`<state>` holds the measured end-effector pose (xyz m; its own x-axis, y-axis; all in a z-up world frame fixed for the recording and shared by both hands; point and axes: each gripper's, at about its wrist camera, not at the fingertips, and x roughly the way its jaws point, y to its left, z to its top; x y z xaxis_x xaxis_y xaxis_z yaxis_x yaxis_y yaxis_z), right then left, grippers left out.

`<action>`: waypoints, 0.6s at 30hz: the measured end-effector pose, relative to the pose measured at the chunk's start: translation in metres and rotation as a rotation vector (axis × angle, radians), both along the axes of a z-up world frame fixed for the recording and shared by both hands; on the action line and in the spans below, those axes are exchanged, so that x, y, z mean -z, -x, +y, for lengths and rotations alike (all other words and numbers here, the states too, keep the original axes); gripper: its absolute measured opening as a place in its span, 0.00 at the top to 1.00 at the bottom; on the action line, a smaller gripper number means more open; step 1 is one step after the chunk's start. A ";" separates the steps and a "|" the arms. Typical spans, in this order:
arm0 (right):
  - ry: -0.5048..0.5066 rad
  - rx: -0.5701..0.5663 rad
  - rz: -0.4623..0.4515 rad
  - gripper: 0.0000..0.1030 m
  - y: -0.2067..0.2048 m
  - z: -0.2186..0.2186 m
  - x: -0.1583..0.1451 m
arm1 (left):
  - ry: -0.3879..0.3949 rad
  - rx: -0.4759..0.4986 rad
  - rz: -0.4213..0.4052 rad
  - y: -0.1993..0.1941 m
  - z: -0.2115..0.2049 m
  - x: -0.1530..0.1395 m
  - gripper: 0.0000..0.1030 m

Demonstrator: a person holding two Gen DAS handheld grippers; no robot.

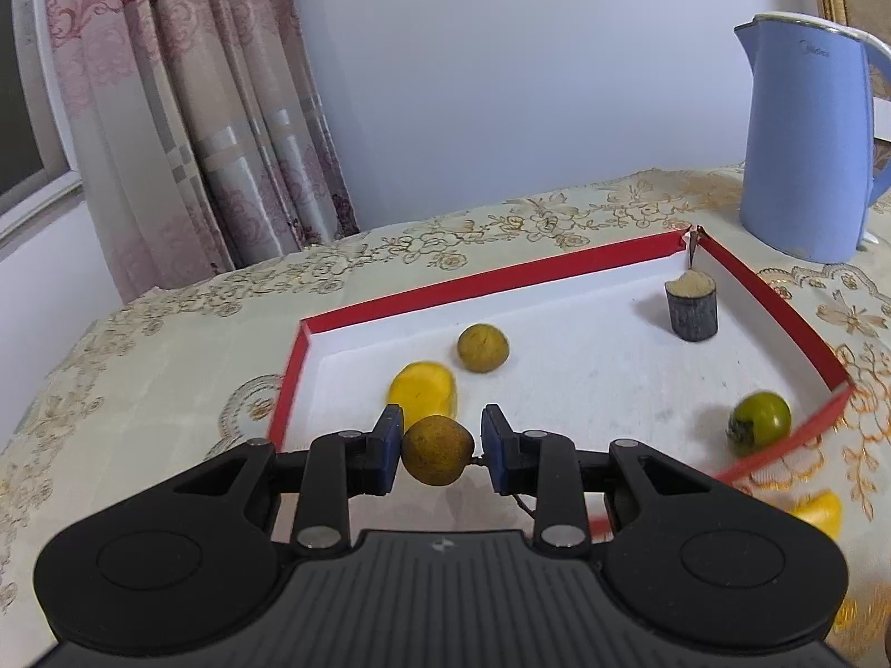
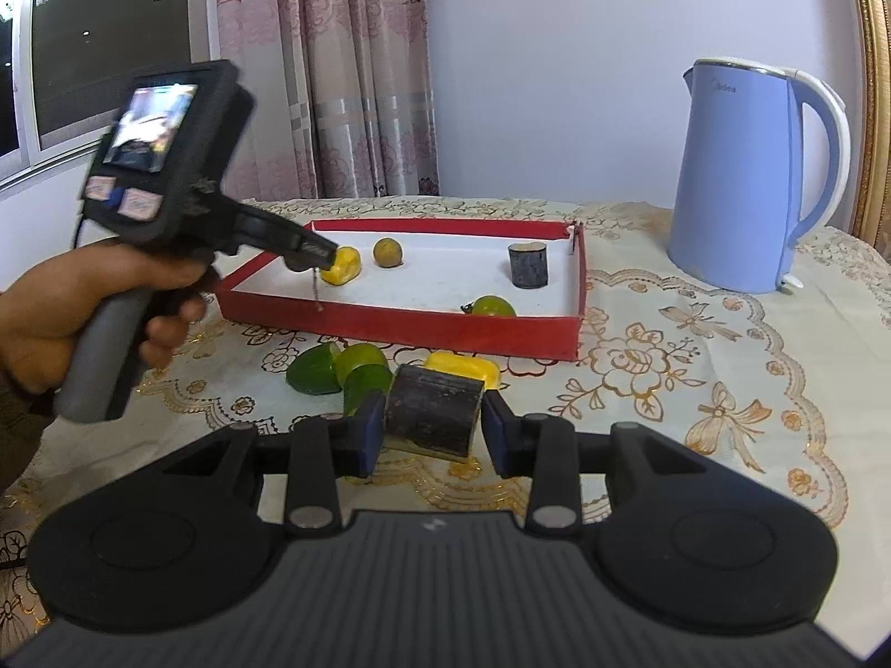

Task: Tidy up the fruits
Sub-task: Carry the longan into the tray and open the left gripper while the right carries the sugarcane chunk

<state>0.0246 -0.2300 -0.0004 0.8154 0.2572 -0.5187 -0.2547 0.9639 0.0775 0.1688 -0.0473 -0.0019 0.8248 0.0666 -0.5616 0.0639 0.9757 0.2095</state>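
Over the red tray (image 1: 356, 309), the left gripper (image 1: 438, 451) pinches a small, firm, roll-prone brown round fruit (image 1: 437, 450) across its middle, while the right gripper (image 2: 433, 426) clamps a stiff dark sugarcane piece (image 2: 434, 414) short of the tray.

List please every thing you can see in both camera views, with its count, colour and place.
box: 1, red outside, white inside, on the table
round fruit: 2, brown-yellow, one in the box, one between the left gripper's pads
yellow pieces: 2, one in the box, one in front of the box
cane pieces: 2, dark, one upright in the box, one in the right gripper
green fruit: 1, in the box, near front wall
green pieces: a cluster, in front of the box; count unclear
kettle: 1, blue, right of the box
tablecloth: 1, cream with gold flowers
curtain: pink pattern, behind the table
left gripper: shut on round fruit
right gripper: shut on cane piece
hand: 1, holding the left gripper
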 end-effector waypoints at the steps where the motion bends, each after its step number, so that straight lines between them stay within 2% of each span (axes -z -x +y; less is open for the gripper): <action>1: 0.002 0.003 0.000 0.66 0.000 -0.001 -0.001 | 0.002 -0.003 0.007 -0.007 -0.002 0.001 0.71; 11: 0.019 0.020 -0.005 0.66 0.001 -0.004 -0.007 | -0.017 -0.016 0.059 -0.059 -0.020 0.011 0.71; 18: 0.027 0.023 -0.001 0.66 -0.001 -0.002 -0.006 | -0.031 -0.024 0.073 -0.076 -0.030 0.015 0.71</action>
